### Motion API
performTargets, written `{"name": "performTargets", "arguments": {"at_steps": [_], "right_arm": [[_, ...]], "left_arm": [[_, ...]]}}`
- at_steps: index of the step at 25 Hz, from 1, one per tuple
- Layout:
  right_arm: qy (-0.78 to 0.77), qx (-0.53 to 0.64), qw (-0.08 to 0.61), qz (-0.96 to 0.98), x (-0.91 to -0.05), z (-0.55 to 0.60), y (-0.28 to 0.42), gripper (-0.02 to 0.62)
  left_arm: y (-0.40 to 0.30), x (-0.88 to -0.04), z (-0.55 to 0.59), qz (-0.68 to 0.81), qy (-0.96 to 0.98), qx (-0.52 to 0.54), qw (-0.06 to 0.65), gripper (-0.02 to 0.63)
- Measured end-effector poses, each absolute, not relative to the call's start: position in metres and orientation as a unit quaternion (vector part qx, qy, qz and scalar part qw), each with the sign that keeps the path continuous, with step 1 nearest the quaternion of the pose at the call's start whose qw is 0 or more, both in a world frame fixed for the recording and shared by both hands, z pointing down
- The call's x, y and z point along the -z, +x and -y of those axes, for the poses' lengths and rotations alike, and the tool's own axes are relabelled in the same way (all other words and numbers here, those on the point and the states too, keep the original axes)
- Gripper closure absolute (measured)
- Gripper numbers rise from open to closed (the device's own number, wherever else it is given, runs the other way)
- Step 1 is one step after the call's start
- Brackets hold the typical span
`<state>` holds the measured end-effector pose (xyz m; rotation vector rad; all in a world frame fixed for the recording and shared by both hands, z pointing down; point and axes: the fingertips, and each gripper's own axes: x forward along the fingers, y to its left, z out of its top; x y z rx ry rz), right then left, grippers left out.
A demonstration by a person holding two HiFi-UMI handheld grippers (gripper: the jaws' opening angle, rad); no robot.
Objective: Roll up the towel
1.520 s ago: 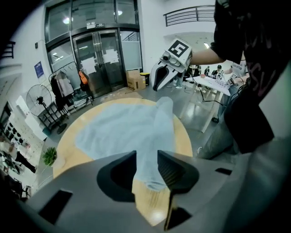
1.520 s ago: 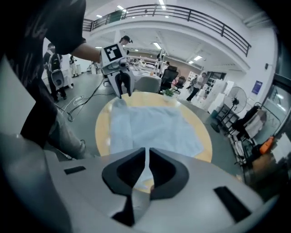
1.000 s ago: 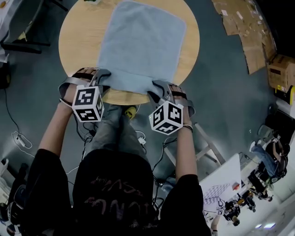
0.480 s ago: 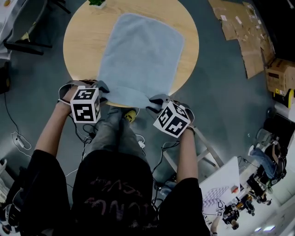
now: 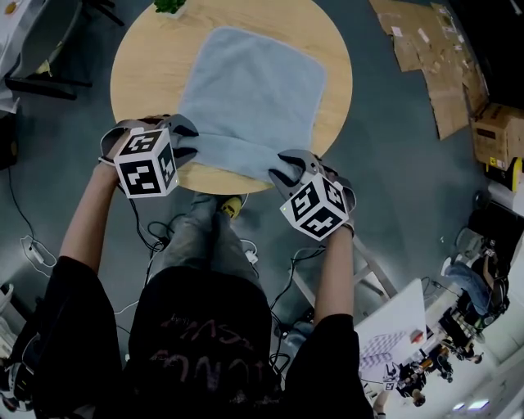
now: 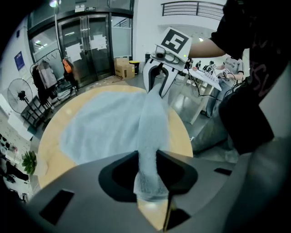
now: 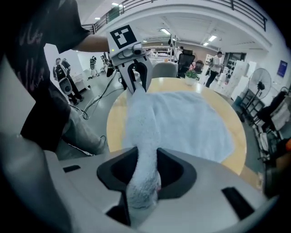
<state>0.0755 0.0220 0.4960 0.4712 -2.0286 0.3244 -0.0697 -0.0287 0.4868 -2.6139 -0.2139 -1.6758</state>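
Round table point(image 5: 139, 65) w/ plant point(image 5: 169, 6), cardboard box point(image 5: 498, 127) nearby.

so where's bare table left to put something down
Bare wood lies left and right of the towel, to the table rim, the left patch wider. The near edge is crowded: left gripper and right gripper, jaws opening, have the towel's edge between them.

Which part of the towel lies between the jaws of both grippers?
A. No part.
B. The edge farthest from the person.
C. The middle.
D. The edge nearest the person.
D: the near edge of the towel runs, bunched, between the opening jaws of the left gripper and the right gripper.
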Motion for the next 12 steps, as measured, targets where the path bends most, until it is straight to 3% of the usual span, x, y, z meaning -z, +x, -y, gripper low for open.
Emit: {"name": "performTargets", "arguments": {"at_steps": [8,12], "right_arm": [[0.234,-0.12,0.486,0.834,-0.502,0.004,0.084,0.454],[0.249,-0.14,0.459,0.841,-0.515,0.01,0.086,0.433]], "left_arm": [[-0.061,-0.496,0.063,0.026,-0.845,0.533,0.043,0.451],[-0.058,-0.505,0.07,0.013,-0.858,0.513,0.022,0.43]]}}
